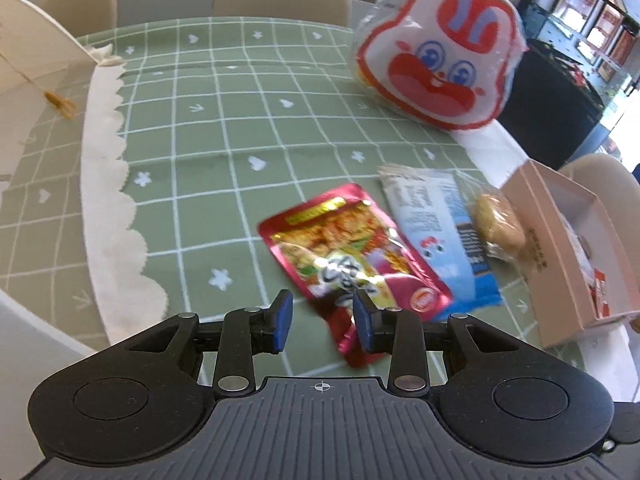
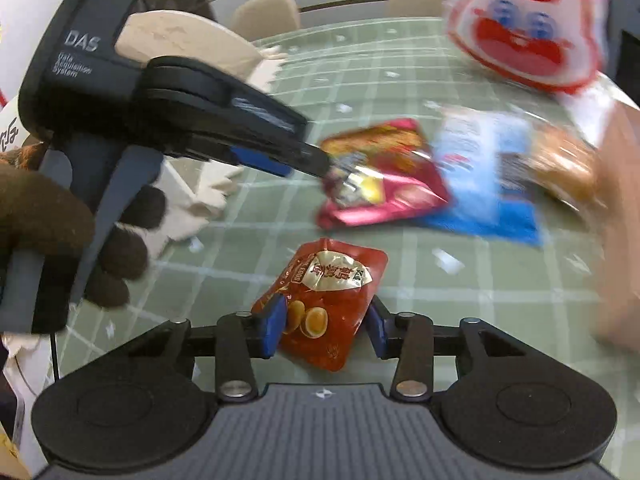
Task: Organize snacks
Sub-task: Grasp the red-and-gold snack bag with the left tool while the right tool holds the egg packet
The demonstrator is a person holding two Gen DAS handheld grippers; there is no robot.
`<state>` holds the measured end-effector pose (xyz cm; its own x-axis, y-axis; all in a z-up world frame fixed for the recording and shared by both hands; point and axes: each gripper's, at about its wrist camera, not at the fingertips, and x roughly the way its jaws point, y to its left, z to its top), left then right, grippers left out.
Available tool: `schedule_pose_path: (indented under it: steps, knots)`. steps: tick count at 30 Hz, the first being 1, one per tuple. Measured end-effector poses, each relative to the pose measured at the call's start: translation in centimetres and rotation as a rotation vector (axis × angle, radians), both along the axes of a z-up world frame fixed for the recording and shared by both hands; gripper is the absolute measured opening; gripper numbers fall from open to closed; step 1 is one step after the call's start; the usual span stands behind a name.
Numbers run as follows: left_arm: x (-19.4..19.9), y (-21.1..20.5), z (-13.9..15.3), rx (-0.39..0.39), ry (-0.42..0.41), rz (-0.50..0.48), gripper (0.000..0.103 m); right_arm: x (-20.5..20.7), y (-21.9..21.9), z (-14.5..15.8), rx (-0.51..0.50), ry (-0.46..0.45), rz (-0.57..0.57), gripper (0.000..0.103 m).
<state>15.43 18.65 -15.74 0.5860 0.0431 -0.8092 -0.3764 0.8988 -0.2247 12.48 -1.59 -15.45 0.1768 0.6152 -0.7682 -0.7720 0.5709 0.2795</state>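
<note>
A shiny magenta snack pouch point(image 1: 352, 252) point(image 2: 380, 168) lies on the green checked tablecloth point(image 1: 224, 128). My left gripper point(image 1: 323, 322) point(image 2: 320, 160) is at its near corner. The corner pokes between the jaws beside the right pad point(image 1: 362, 320), and a gap shows at the other pad, so the gripper is open. Closer to me lies a red pouch with egg pictures point(image 2: 324, 300). My right gripper point(image 2: 324, 330) straddles it with both blue pads against its edges, shut on it.
A bunny-face bag point(image 1: 436, 60) point(image 2: 524, 28) stands at the far right. A blue-white packet point(image 1: 436, 232) and a wrapped bun point(image 1: 498, 222) lie beside a pink open box point(image 1: 560, 240). White lace cloth point(image 1: 108, 184) lies left. A gloved hand point(image 2: 80, 240) holds the left gripper.
</note>
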Motion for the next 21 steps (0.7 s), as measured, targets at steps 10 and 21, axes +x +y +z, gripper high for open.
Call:
schedule_pose_path:
  steps: [10,21]
  knots:
    - [-0.1,0.4,-1.2,-0.13,-0.015,0.039,0.037,0.4,-7.4,2.8,-0.069,-0.218,-0.115,0.066]
    - [-0.4,3.7,-2.6,-0.248,-0.077,0.175,0.037,8.2,4.4,0.3,-0.05,-0.206,-0.222,0.017]
